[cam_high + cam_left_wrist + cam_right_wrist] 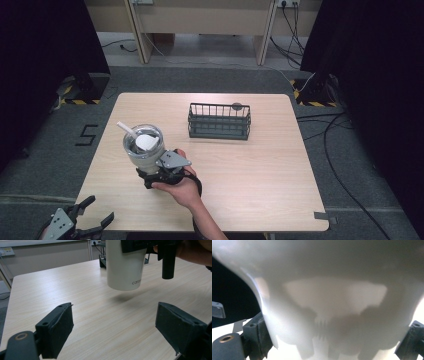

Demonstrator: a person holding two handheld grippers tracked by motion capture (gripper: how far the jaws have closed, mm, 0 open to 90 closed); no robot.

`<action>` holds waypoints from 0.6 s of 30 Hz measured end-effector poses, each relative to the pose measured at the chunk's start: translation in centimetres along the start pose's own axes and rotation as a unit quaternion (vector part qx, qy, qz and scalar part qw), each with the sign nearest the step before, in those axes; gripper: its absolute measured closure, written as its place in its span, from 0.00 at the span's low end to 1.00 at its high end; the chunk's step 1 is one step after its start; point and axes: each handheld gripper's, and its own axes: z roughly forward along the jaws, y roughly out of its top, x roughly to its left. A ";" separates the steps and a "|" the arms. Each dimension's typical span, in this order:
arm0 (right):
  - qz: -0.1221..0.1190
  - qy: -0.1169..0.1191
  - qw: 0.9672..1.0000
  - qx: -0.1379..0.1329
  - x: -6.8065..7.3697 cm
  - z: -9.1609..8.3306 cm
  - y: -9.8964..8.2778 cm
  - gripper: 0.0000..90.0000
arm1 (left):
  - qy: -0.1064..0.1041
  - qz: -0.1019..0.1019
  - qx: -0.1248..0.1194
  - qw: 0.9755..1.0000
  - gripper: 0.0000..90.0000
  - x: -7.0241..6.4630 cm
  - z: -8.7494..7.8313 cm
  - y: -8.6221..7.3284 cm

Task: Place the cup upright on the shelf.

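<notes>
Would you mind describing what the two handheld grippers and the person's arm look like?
Both grippers are black, each topped with a grey three-cornered plate: the left gripper and the right gripper. The left gripper's fingers are blocky, with dark textured pads and small screw holes. The forearm is bare, with no sleeve showing.

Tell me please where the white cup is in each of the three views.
High view: the cup is left of centre, held above the table by the right tool.
Left gripper view: top centre, its base off the table.
Right gripper view: very close, between the jaws.
Shared landmark: the right tool clamped on the cup.
</notes>
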 end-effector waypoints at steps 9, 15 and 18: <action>0.004 -0.022 1.000 0.005 -1.3 -1.2 0.3 0.12 | -0.002 0.001 0.002 1.000 0.16 0.0 0.1 0.0; 0.010 -0.037 0.999 0.004 -2.2 -2.1 0.6 0.12 | -0.004 0.004 0.002 1.000 0.16 0.0 0.2 0.1; 0.012 -0.044 0.999 0.003 -2.6 -2.4 0.7 0.12 | -0.005 0.003 0.001 1.000 0.16 -0.1 0.2 0.1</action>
